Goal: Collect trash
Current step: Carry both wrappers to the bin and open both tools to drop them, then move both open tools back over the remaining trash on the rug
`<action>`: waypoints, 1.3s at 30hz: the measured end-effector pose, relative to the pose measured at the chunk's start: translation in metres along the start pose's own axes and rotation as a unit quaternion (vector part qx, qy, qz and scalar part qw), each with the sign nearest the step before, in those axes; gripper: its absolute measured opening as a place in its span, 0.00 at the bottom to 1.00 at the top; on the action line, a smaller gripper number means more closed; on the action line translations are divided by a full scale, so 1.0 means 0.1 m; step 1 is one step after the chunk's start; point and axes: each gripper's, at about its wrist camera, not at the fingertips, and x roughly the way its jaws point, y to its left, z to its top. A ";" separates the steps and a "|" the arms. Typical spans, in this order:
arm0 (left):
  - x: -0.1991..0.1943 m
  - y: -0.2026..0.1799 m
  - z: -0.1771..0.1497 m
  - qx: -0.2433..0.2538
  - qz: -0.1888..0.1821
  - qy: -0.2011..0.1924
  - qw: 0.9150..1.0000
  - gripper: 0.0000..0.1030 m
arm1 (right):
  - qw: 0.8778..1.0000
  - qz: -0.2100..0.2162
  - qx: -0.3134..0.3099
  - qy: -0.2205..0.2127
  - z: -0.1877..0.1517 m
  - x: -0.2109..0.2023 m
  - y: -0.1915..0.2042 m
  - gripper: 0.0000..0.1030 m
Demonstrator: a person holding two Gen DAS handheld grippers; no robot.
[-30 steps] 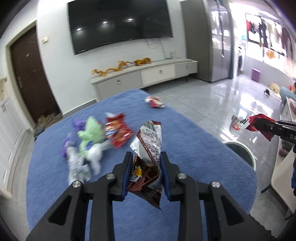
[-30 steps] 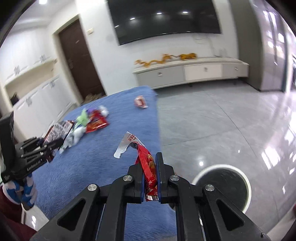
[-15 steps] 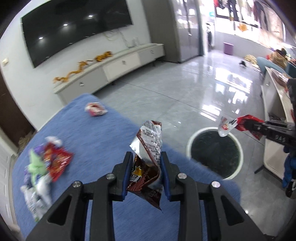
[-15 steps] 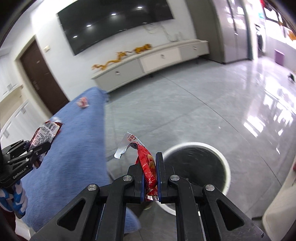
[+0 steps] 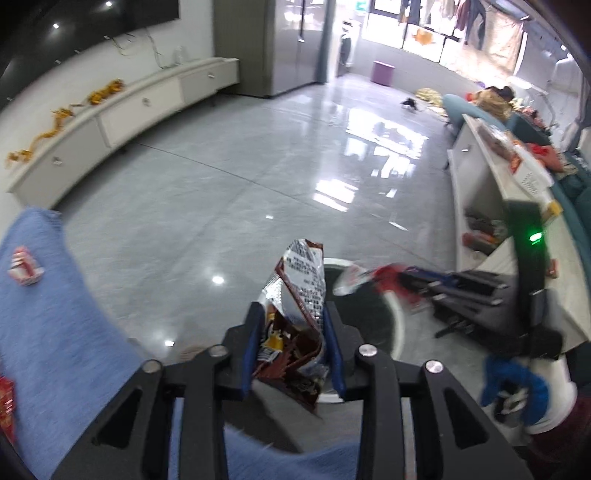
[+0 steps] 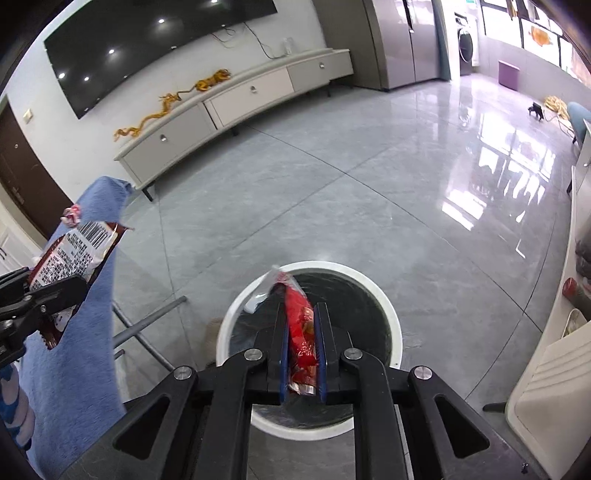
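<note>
As its jaws open, the right tool [image 6: 302, 354] apparently still pinches the red wrapper [image 6: 301, 325].

Place: a home living room.
Wall: large flat television [image 6: 147, 48] mounted above a long, low white cabinet [image 6: 236, 99].
Floor: glossy grey tiles [image 6: 369, 206].
Far end: tall grey fridge [image 6: 402, 40], washing machine [image 6: 466, 44], hanging laundry [image 5: 461, 14].

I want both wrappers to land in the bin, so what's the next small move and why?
Probably let the jaws finish opening. The red wrapper in the right gripper hangs over the white bin, and the brown wrapper in the left gripper sits near its rim; both jaws are opening.
</note>
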 end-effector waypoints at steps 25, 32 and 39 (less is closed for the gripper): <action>-0.22 0.11 0.02 -0.067 0.013 -0.035 0.997 0.55 | 0.999 -0.013 0.013 -0.034 0.09 -0.46 -0.02 0.42; -0.40 0.50 -0.15 -0.106 0.047 -0.054 0.992 0.55 | 0.997 -0.014 -0.025 -0.067 0.23 -0.98 0.34 0.45; -0.61 0.88 -0.35 -0.144 0.085 -0.074 0.983 0.55 | 0.991 -0.004 -0.085 -0.106 0.35 -1.57 0.86 0.54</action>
